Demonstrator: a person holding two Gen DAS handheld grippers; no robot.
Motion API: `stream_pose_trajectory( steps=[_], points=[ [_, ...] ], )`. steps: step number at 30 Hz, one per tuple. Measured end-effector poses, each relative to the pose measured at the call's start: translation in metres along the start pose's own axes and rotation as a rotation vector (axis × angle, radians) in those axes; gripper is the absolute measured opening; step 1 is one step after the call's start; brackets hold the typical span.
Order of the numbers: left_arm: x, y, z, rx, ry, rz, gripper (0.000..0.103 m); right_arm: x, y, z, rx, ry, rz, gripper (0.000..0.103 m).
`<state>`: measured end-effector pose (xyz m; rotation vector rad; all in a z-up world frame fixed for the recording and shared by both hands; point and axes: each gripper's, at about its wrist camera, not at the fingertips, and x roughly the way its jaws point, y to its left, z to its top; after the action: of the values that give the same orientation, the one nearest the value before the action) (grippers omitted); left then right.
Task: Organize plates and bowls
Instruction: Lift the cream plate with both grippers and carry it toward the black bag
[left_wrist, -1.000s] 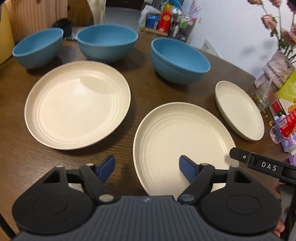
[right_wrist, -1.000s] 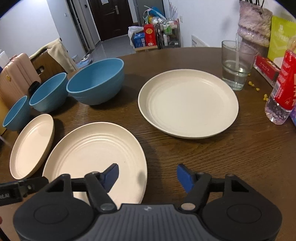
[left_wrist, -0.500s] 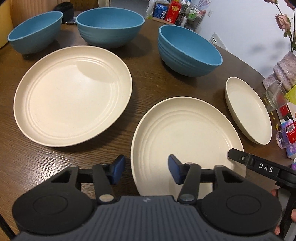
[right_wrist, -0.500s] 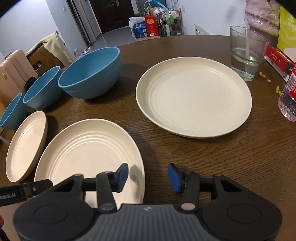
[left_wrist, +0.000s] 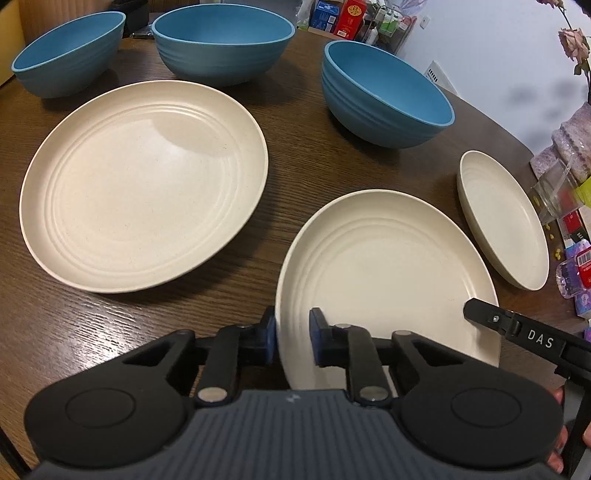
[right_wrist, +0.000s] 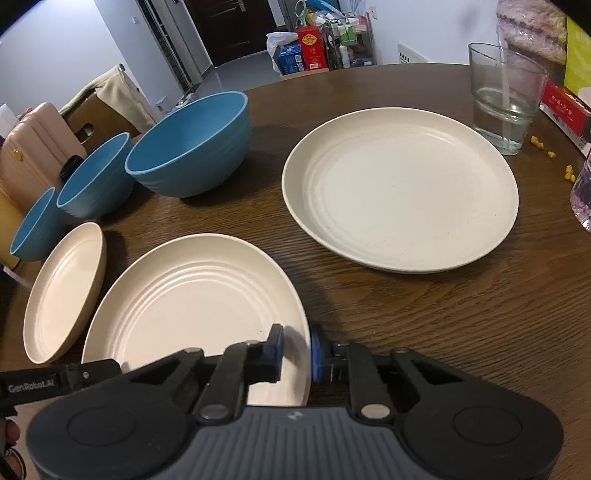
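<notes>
**both grippers pinching the middle plate, lift not begun**

dark wood table (left_wrist: 110, 332) in a lived-in room, doorway and shelf clutter behind. on it: three blue bowls, three cream plates. large plate (left_wrist: 144, 184) on one side, small plate (left_wrist: 502, 221) on the other, mid plate (left_wrist: 384, 266) between them and nearest you. in the right wrist view the same mid plate (right_wrist: 195, 299) sits near centre-left, the large plate (right_wrist: 399, 188) beyond it.

your left gripper (left_wrist: 291, 339) has its jaws closing on the near rim of the mid plate, one blue pad outside the edge, one inside on the face. your right gripper (right_wrist: 295, 350) is closing likewise on the opposite side of the near rim. pads look to be touching the rim in both views; the plate looks to be resting on the table.

risks from here:
- thin rim bites only, smooth plate: it could slip or pivot out if you lift fast or unevenly.
- two hands on one rigid plate: pulling apart or twisting against each other may pop one grip loose.
- big bowl (left_wrist: 384, 92) and small plate sit near; a swing sideways could knock them.
- glass (right_wrist: 506, 103) with water stands just beside the large plate; clip it while stacking there and it spills.
- drop the plate off-centre onto the large one and it may skate off.
</notes>
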<state>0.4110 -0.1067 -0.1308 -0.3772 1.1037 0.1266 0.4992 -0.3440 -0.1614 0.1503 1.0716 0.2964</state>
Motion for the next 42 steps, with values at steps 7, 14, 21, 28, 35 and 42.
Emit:
stream_pose_trajectory(
  steps=[7, 14, 21, 28, 35, 42],
  points=[
    [0.001, 0.000, 0.000, 0.017, -0.004, 0.001, 0.017, -0.002, 0.000, -0.003, 0.001, -0.012, 0.007, 0.013],
    [-0.001, -0.001, -0.001, 0.031, -0.006, 0.001, 0.017, -0.006, 0.000, -0.006, -0.004, -0.024, 0.009, 0.012],
    [-0.005, -0.003, -0.003, 0.041, -0.019, 0.000, 0.017, -0.013, 0.000, -0.009, -0.003, -0.043, 0.013, 0.011],
    [-0.010, -0.002, -0.007, 0.045, -0.036, -0.004, 0.017, -0.022, 0.001, -0.015, -0.003, -0.068, 0.020, 0.009],
    [-0.022, 0.000, -0.015, 0.046, -0.059, -0.013, 0.017, -0.036, 0.004, -0.023, -0.008, -0.095, 0.024, 0.009],
    [-0.039, 0.006, -0.024, 0.053, -0.083, -0.029, 0.017, -0.054, 0.012, -0.034, -0.009, -0.124, 0.022, 0.009]
  ],
)
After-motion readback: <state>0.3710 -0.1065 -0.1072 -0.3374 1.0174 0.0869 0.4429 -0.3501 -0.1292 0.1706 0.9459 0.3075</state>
